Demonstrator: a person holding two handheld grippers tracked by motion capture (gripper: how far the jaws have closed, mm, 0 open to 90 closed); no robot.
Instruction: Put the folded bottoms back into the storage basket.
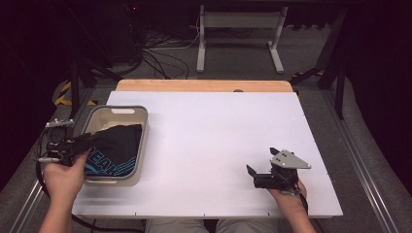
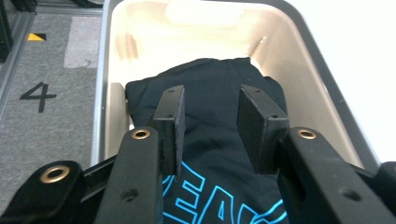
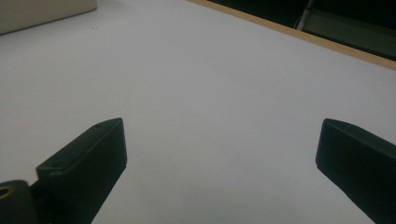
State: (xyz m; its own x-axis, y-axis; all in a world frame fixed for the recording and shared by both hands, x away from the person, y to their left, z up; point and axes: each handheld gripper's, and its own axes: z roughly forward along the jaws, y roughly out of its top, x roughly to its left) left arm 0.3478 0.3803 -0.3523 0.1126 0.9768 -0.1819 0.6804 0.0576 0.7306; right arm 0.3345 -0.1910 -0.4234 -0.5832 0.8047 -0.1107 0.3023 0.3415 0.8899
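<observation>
Surface (image 1: 218, 145): white, bare | black shirt (image 2: 219, 93) lies in beige bin (image 2: 322, 88), judged deposited | left tongs (image 2: 210, 121) released above it | right tongs (image 3: 219, 154) wide apart, idle | left: withdrawal.

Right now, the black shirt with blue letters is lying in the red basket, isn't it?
Not quite: the basket is cream-white with a grey rim, not red. The black shirt with blue letters does lie in it, as the left gripper view shows.

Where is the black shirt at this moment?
In the high view, the black shirt lies inside the beige basket at the table's left side, beside the left gripper.
</observation>
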